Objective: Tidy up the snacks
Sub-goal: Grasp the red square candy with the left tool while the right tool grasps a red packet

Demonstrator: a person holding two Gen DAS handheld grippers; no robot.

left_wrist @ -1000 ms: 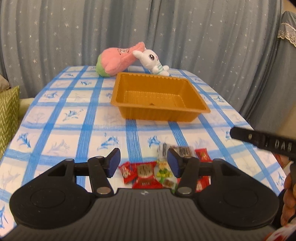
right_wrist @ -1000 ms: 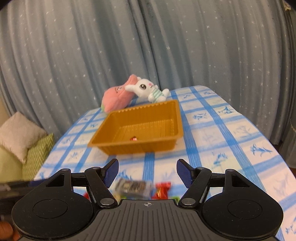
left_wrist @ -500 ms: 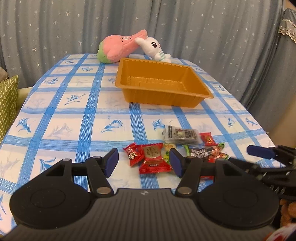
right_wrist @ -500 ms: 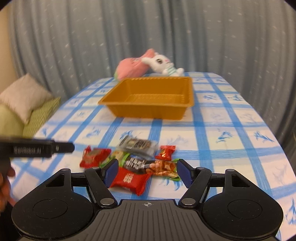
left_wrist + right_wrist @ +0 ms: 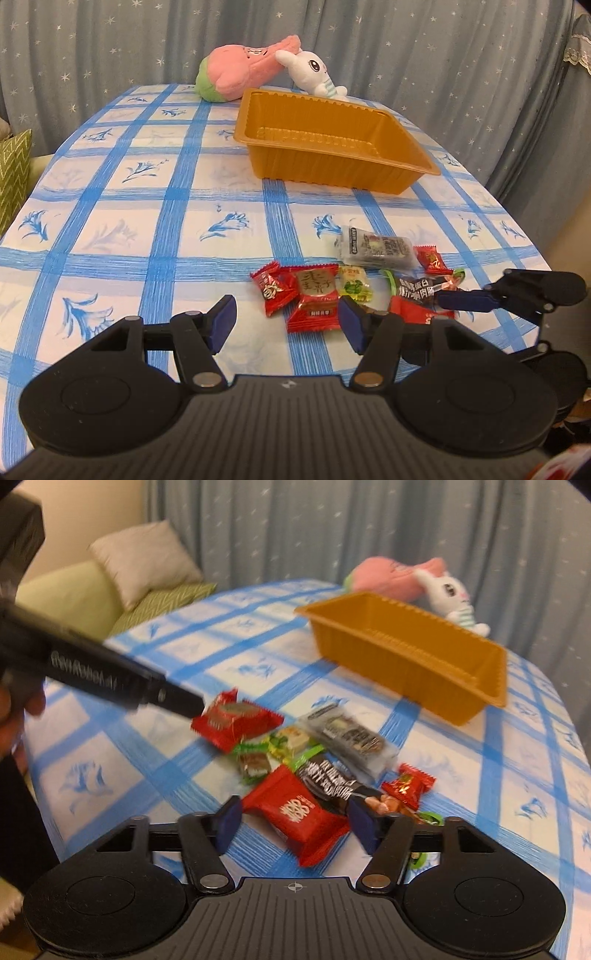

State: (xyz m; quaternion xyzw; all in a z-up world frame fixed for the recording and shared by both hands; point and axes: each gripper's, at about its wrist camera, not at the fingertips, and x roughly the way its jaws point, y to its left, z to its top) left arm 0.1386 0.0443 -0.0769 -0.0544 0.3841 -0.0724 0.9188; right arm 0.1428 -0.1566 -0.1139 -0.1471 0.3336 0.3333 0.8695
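Observation:
Several wrapped snacks lie in a pile on the blue-checked tablecloth (image 5: 147,221): a red square packet (image 5: 314,301), a clear grey bar packet (image 5: 375,249) and a dark packet (image 5: 417,290). An orange plastic tray (image 5: 332,162) stands beyond them. My left gripper (image 5: 288,323) is open, low over the table just in front of the red square packet. My right gripper (image 5: 295,821) is open, with a red packet (image 5: 295,810) lying between its fingers; it also shows in the left wrist view (image 5: 480,299) at the pile's right side.
A pink plush (image 5: 240,72) and a white rabbit plush (image 5: 314,74) lie behind the tray against a blue curtain. Green and beige cushions (image 5: 129,572) sit off the table's left side. The table's near edge drops off at the right.
Both grippers have come down and forward toward the snack pile. The right gripper swung left and closed in on the red packet. Both stay open.

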